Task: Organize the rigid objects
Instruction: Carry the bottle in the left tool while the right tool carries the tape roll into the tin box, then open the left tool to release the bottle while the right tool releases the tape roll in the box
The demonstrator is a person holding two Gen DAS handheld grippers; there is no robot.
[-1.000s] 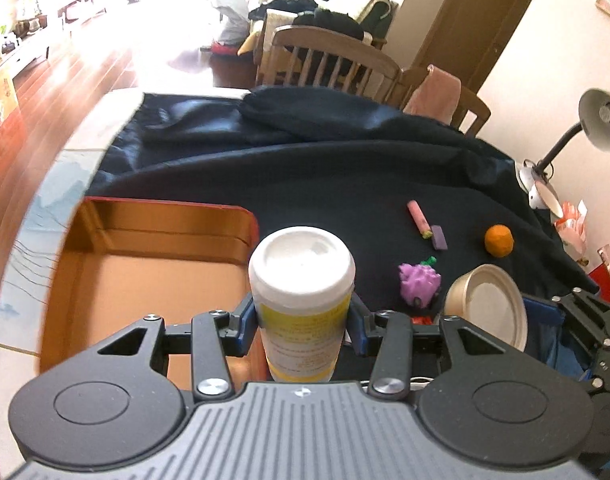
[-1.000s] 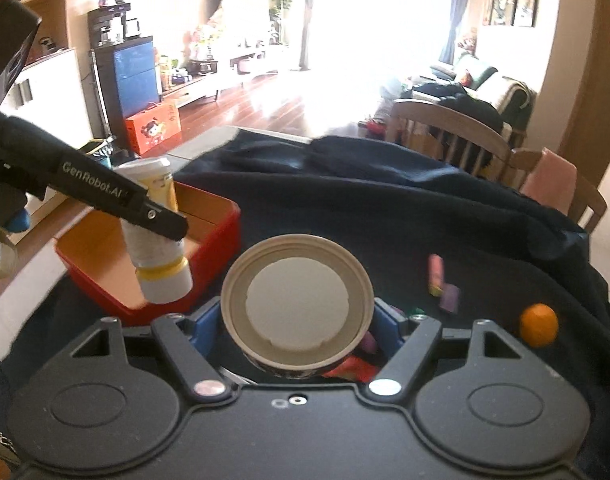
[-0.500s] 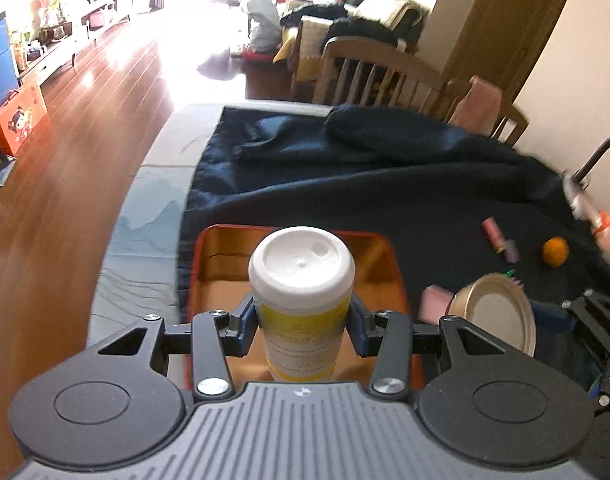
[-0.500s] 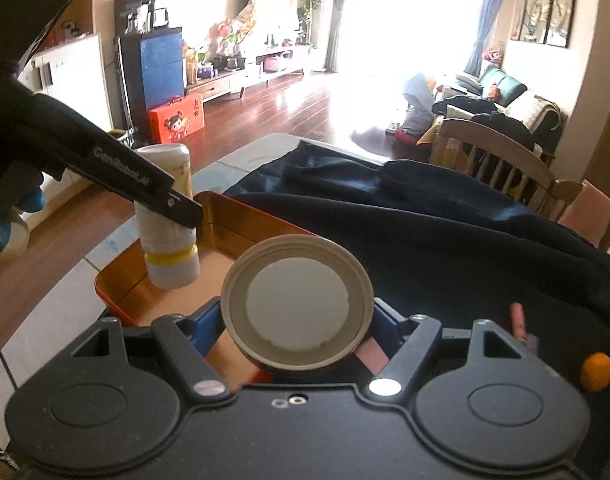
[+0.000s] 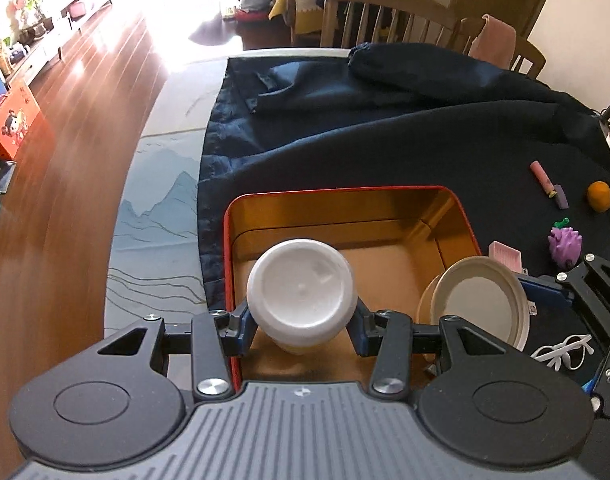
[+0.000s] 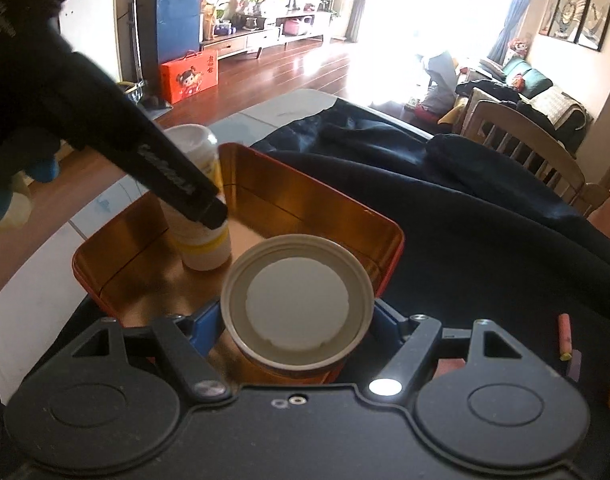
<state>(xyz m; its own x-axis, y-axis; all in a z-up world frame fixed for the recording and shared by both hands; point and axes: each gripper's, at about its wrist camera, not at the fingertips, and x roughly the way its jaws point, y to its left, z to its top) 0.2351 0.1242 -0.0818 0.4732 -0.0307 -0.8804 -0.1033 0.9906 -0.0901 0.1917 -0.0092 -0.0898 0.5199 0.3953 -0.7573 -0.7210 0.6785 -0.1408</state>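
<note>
left gripper (image 5: pixel 301 320): clamped on white-capped bottle (image 5: pixel 300 290), above the red tin (image 5: pixel 345 208) floor at 6 o'clock | right gripper (image 6: pixel 295 320): clamped on lidded cup (image 6: pixel 297 304), over the tin's 5 o'clock edge | orange (image 5: pixel 599 196), purple toy (image 5: pixel 565 242): on dark cloth (image 5: pixel 385 140), 3 o'clock of tin

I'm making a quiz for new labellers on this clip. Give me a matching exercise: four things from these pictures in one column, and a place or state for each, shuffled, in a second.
Things:
1. white-lidded bottle with a yellow band
2. beige round-lidded tub
3. red tin box with a gold inside
4. small orange fruit

Places or states:
A. lying on the dark blue cloth, right of the box
B. clamped in the right gripper
C. open, on the table, under both held things
D. clamped in the left gripper

Pairs: 1-D, 2-B, 3-C, 4-A
</note>
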